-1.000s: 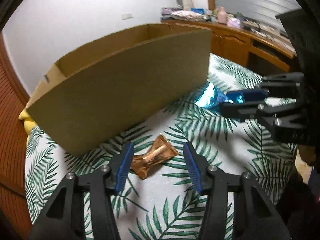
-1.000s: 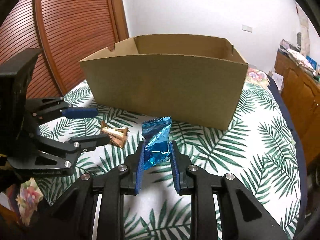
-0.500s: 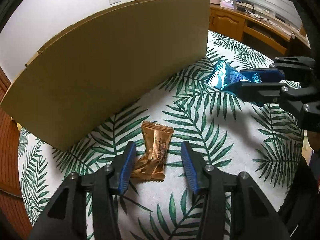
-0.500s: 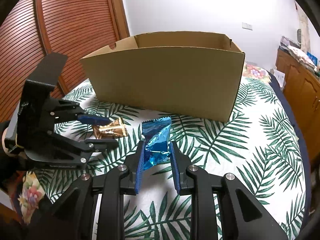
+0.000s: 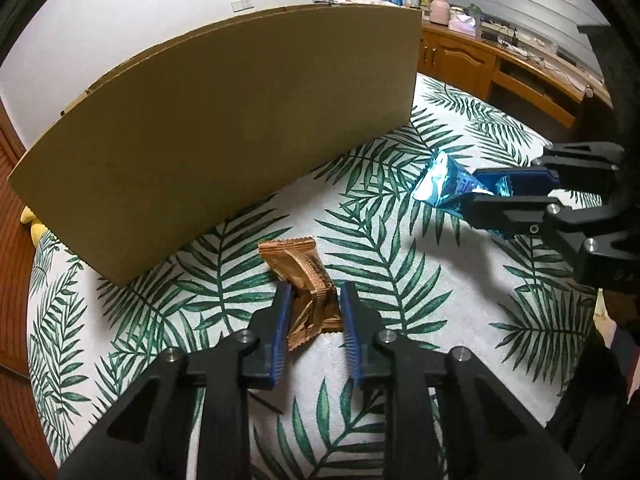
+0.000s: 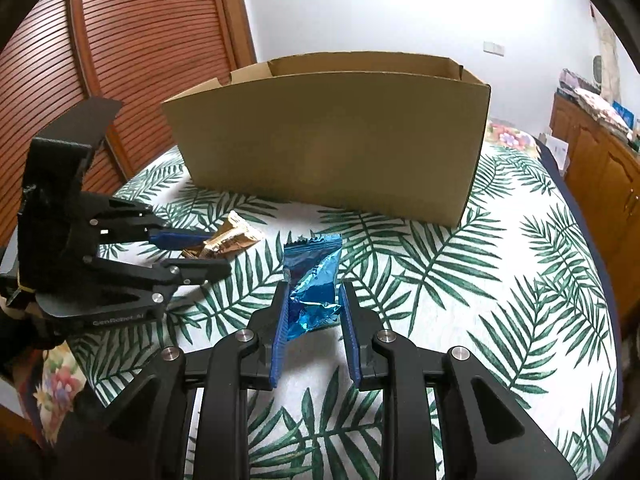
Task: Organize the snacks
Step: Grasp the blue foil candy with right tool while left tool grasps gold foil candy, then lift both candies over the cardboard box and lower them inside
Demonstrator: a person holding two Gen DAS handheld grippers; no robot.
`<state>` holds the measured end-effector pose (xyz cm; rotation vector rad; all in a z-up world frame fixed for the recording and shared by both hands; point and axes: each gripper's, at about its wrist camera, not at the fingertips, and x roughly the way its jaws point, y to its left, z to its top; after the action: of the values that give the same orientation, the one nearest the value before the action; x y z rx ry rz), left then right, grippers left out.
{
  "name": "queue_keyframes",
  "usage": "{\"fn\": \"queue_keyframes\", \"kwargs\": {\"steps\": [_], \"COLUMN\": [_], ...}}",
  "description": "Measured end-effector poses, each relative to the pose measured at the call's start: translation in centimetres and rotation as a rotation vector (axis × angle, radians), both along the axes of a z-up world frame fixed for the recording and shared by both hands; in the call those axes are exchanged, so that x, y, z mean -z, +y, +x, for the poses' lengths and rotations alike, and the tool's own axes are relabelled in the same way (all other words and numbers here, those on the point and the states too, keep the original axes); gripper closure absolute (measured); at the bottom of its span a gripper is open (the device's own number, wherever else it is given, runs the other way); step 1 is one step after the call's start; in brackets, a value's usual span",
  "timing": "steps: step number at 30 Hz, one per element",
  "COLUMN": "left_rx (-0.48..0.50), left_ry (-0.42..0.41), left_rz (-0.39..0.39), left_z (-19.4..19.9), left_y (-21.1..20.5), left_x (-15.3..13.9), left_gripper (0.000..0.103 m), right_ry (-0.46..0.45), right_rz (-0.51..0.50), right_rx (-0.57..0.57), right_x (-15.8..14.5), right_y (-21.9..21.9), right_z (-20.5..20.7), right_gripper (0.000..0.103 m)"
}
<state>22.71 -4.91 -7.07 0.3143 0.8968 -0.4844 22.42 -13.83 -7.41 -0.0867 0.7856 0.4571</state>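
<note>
A brown cardboard box (image 5: 224,120) stands open-topped on the palm-leaf cloth; it also shows in the right wrist view (image 6: 332,144). My left gripper (image 5: 314,300) is shut on a copper-brown snack packet (image 5: 302,276), low over the cloth just in front of the box. The same packet shows in the right wrist view (image 6: 236,238). My right gripper (image 6: 312,300) is shut on a shiny blue snack packet (image 6: 314,276), held a little above the cloth to the right of the left gripper. The blue packet also shows in the left wrist view (image 5: 444,186).
The palm-leaf cloth (image 6: 500,280) covers a rounded surface. A slatted wooden door (image 6: 140,40) stands at the left. Wooden cabinets (image 5: 480,60) with clutter on top line the right wall. A floral cloth (image 6: 56,380) lies below the left edge.
My left gripper has come down around the brown packet and closed on it, crumpling it. My right gripper keeps holding the blue packet and has hardly moved.
</note>
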Motion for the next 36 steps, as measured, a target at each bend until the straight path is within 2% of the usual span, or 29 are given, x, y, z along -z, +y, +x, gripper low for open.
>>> {"fn": "queue_keyframes", "kwargs": {"steps": [7,13,24,36], "left_rx": [-0.025,-0.061,-0.097,-0.134], "left_ry": [-0.046,-0.152,-0.274,-0.380], "left_rz": [-0.047,-0.122,-0.209,-0.272], "left_z": [-0.2,-1.0,-1.8,-2.0], "left_y": [-0.2,0.1,1.3,3.2], "left_x": [-2.0,-6.1,-13.7,-19.4], "left_gripper": [0.083,0.083,0.083,0.083], "right_ry": [-0.009,-0.043,-0.180,-0.288], "right_rz": [-0.001,0.007,-0.026,-0.052], "right_rx": [0.009,0.015,0.013,0.008], "right_x": [-0.6,-3.0,-11.5,-17.8], "right_y": [-0.3,-0.6,-0.8,0.0], "right_z": [-0.2,-0.5,-1.6,-2.5], "right_gripper": [0.080,0.080,0.080,0.080]}}
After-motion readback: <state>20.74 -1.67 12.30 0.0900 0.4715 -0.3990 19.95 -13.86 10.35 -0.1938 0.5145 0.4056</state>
